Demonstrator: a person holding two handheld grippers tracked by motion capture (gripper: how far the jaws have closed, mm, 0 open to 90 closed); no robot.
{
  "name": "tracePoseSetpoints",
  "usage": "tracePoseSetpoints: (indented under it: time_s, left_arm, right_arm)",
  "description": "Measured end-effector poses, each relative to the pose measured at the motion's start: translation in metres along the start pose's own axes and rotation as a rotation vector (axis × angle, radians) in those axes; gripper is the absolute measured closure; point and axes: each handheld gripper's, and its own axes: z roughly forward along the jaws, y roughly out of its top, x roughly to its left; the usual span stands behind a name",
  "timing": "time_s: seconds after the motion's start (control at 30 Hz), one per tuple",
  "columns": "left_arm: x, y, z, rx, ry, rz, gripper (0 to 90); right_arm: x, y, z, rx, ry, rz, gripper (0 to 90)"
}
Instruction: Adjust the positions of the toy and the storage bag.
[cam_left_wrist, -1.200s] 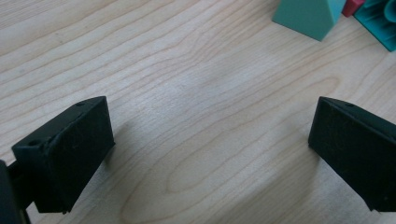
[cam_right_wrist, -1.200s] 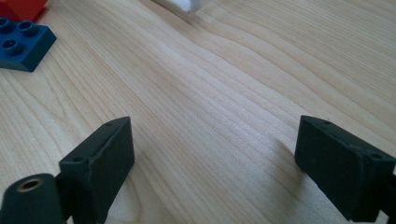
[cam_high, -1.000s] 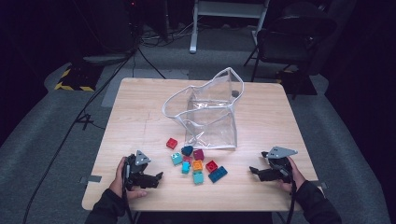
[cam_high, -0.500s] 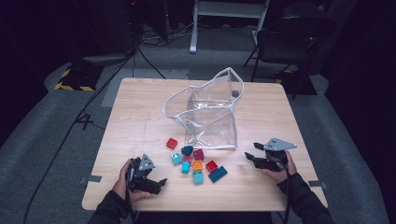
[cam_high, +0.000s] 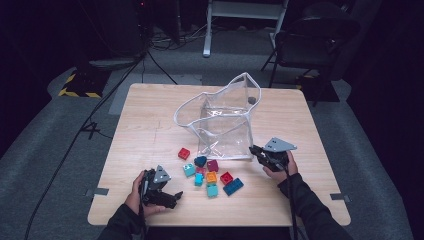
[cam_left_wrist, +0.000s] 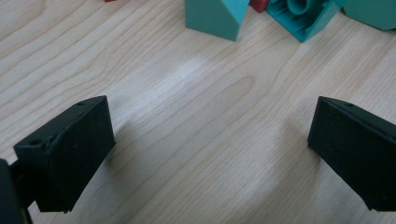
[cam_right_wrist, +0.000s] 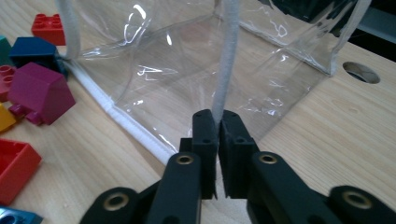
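Since the earlier frame, right gripper (cam_high: 256, 151) has moved left to the clear bag (cam_high: 225, 122) and its jaws have just been closing on the bag's white edge (cam_right_wrist: 223, 79).
Right forearm comes from the near right; the jaws are pressed together, pinching that edge at the bag's near right corner. Left gripper (cam_high: 172, 196) rests low at the near left, jaws spread wide over bare table (cam_left_wrist: 196, 140), near the bricks (cam_high: 210, 175).
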Motion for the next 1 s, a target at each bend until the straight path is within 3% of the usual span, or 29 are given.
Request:
tracePoseSetpoints:
  time_s: [0.13, 0.3, 0.57, 0.8, 1.0]
  left_arm:
    - [-0.009, 0.009, 0.007, 0.000, -0.024, 0.027, 2.7]
    - [-0.028, 0.026, 0.022, -0.007, -0.078, 0.088, 4.8]
    - [-0.045, 0.043, 0.038, -0.010, -0.118, 0.133, 7.4]
    - [-0.052, 0.048, 0.041, -0.010, -0.132, 0.151, 8.5]
    - [-0.051, 0.046, 0.039, -0.013, -0.138, 0.155, 9.3]
  right_arm:
    - [-0.003, -0.002, 0.001, 0.002, 0.018, 0.006, 87.5]
    - [-0.006, -0.006, 0.001, 0.019, 0.037, 0.031, 87.6]
    - [-0.006, -0.008, -0.002, 0.024, 0.034, 0.028, 87.6]
    - [-0.007, -0.009, -0.007, 0.023, 0.043, 0.036, 85.1]
    - [-0.006, -0.010, -0.024, 0.006, 0.068, 0.046, 73.6]
